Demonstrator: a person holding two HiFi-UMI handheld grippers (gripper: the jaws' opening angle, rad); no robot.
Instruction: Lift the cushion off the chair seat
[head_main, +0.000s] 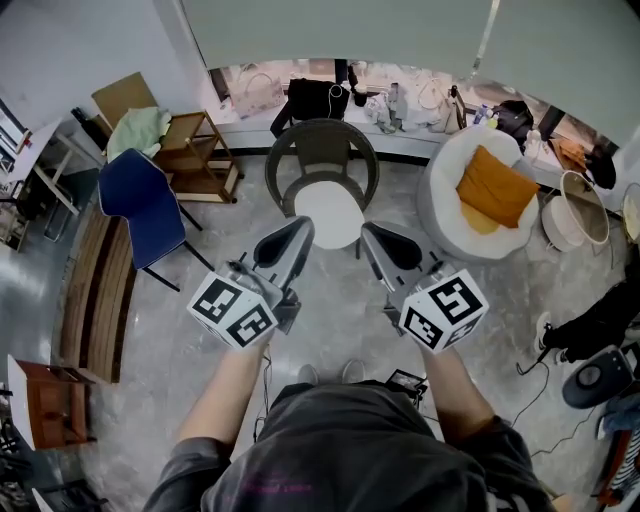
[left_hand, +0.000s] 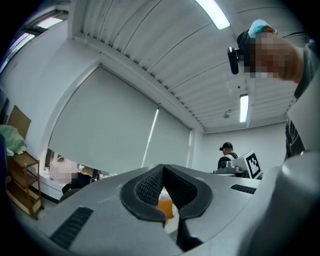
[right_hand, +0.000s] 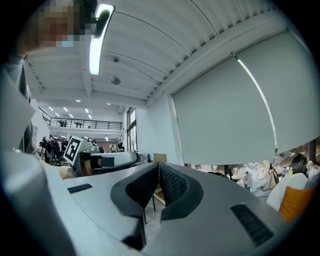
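A dark wicker chair (head_main: 322, 155) stands straight ahead with a round white cushion (head_main: 328, 210) on its seat. To its right a white armchair (head_main: 450, 175) holds an orange cushion (head_main: 497, 187), which also shows in the left gripper view (left_hand: 166, 207) and the right gripper view (right_hand: 297, 200). My left gripper (head_main: 303, 226) and right gripper (head_main: 368, 233) are held side by side in front of the wicker chair, short of the white cushion. Both are shut with nothing between the jaws (left_hand: 162, 167) (right_hand: 158, 165).
A blue chair (head_main: 150, 205) and a wooden rack (head_main: 195, 150) with a green cloth stand at the left, with a wooden bench (head_main: 95, 290) nearer me. A white basket (head_main: 575, 210) sits right of the armchair. Bags line the window ledge (head_main: 400, 100). Another person's leg (head_main: 590, 325) is at the right.
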